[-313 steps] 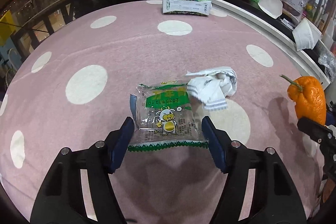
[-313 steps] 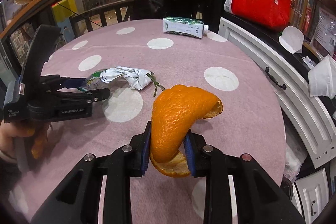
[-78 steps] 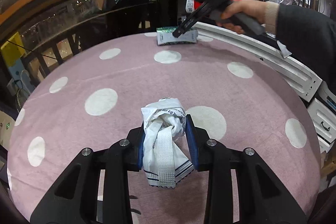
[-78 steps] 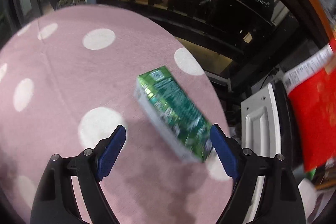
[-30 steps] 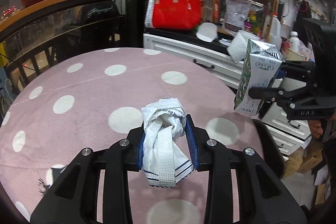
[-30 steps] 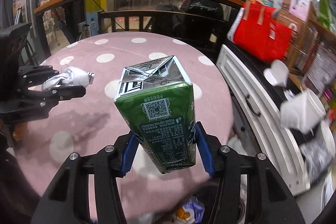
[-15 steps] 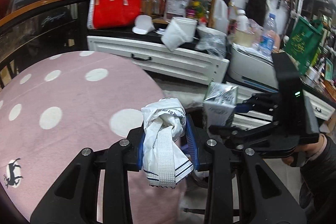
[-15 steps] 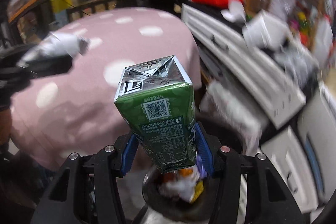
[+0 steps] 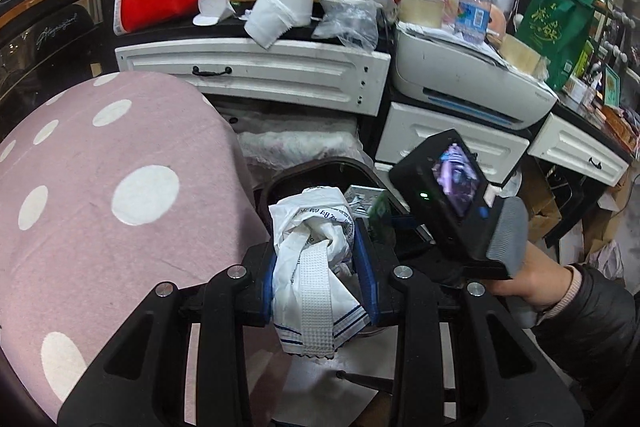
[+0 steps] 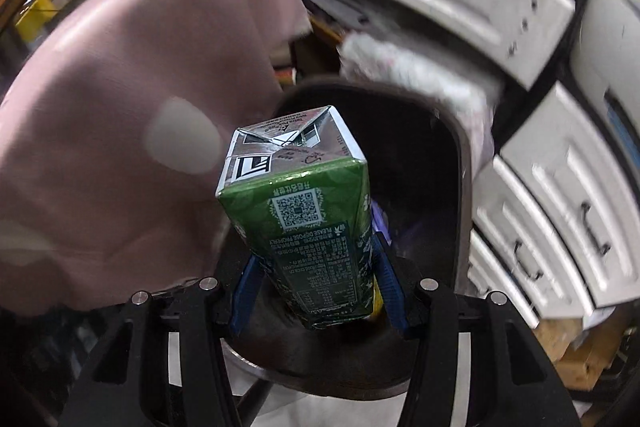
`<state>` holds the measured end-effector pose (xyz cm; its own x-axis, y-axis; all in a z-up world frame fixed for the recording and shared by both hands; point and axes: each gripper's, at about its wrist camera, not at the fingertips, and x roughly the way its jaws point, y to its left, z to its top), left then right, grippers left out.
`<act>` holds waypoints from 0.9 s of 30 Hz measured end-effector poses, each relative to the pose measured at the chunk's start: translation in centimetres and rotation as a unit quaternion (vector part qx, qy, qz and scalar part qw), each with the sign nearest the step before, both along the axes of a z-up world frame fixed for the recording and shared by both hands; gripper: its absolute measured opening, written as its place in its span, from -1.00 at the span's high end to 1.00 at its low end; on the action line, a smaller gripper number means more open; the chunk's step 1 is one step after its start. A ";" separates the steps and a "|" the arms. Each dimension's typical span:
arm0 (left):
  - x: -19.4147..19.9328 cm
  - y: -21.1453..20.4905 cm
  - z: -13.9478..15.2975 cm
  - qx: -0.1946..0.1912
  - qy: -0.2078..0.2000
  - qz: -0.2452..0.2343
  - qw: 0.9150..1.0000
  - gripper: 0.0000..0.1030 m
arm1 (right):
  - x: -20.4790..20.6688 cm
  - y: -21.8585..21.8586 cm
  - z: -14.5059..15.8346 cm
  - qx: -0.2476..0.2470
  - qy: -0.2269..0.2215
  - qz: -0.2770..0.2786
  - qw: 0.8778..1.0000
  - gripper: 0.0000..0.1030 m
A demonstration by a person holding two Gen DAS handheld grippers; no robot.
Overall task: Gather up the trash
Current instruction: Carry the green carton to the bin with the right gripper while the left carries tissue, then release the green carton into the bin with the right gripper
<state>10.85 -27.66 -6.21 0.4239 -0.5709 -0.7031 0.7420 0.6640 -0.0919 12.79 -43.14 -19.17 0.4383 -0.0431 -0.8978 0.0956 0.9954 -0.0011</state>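
My left gripper (image 9: pixel 320 263) is shut on a crumpled white wrapper (image 9: pixel 312 259) and holds it just over the near rim of a dark trash bin (image 9: pixel 320 171) beside the table. My right gripper (image 10: pixel 316 267) is shut on a green drink carton (image 10: pixel 304 215), held upright over the bin's dark opening (image 10: pixel 416 163). In the left wrist view the carton's top (image 9: pixel 362 201) shows just behind the wrapper, with the right gripper's body (image 9: pixel 448 187) and the hand to the right.
The pink polka-dot table (image 9: pixel 100 187) lies to the left of the bin. White drawer cabinets (image 9: pixel 280 75) with a red bag, cups and bottles stand behind. A white printer (image 9: pixel 460 79) sits at the right. Cardboard boxes lie on the floor at far right.
Both grippers have moved off the table to above the bin. The carton has come lower over the bin opening. Both still hold their items.
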 end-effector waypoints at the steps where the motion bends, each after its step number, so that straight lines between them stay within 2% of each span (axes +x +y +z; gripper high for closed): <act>1: -0.1 -0.3 -0.3 0.004 0.000 -0.002 1.000 0.35 | 0.1 -0.3 -0.8 0.007 0.007 -0.009 1.000 0.00; 9: -0.9 -1.6 -2.2 0.027 0.010 -0.014 0.999 0.35 | 0.3 -0.8 -5.1 -0.008 0.047 -0.041 0.998 -0.04; 12: -1.1 -1.9 -2.7 0.033 0.013 -0.016 0.999 0.35 | 0.1 -1.0 -5.5 -0.009 0.047 -0.047 0.998 -0.21; 14: -1.1 -2.1 -3.0 0.037 0.016 -0.017 0.999 0.35 | -0.2 -1.1 -5.2 -0.010 0.042 -0.053 0.998 -0.30; 20: -1.1 -2.6 -3.8 0.047 0.016 -0.022 0.999 0.35 | -1.9 -1.9 -2.9 -0.014 0.013 -0.077 0.997 -0.30; 27: -1.0 -4.4 -5.2 0.060 0.016 -0.036 0.997 0.35 | -5.0 -3.1 0.7 -0.044 -0.033 -0.109 0.993 -0.31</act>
<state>9.84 -32.03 -11.39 0.3611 -0.5098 -0.7808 0.7866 0.6162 -0.0386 7.77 -46.27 -18.49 0.4682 -0.2199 -0.8558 0.3119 0.9473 -0.0728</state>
